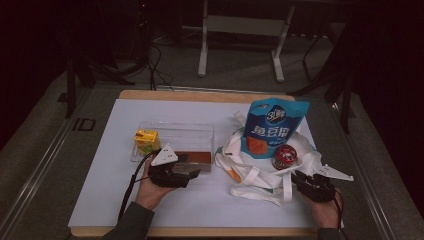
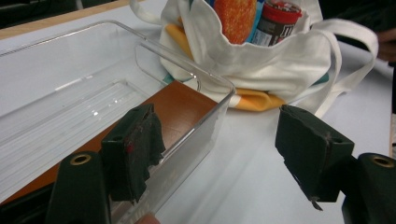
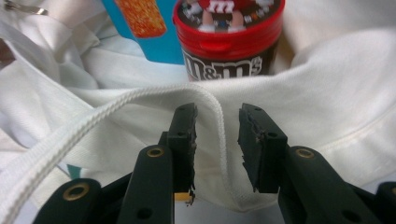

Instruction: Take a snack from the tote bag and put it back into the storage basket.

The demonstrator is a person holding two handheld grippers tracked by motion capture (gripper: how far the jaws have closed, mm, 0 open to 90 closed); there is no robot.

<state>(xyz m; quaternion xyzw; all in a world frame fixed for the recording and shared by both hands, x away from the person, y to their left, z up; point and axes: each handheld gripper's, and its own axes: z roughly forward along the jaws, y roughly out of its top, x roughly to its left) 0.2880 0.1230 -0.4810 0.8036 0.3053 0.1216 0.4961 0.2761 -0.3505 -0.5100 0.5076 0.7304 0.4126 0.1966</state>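
Observation:
A clear plastic tray (image 1: 175,126) holds a yellow juice box (image 1: 146,141) at its left end and a flat brown item (image 1: 197,156) at its right. My left gripper (image 1: 194,173) is open, one jaw inside the tray (image 2: 70,42) over the brown item (image 2: 177,105), the other outside its near wall. A white tote bag (image 1: 250,172) holds a blue snack bag (image 1: 272,127) and an M&M's can (image 1: 285,156). My right gripper (image 1: 298,176) is open and straddles the bag's white strap (image 3: 116,112), just in front of the can (image 3: 229,42).
A white sheet (image 1: 210,200) covers the table, with a wooden edge (image 1: 200,232) at the front. A metal stand (image 1: 240,30) is on the floor behind the table. The tote's loose handles (image 1: 280,192) trail toward the front right.

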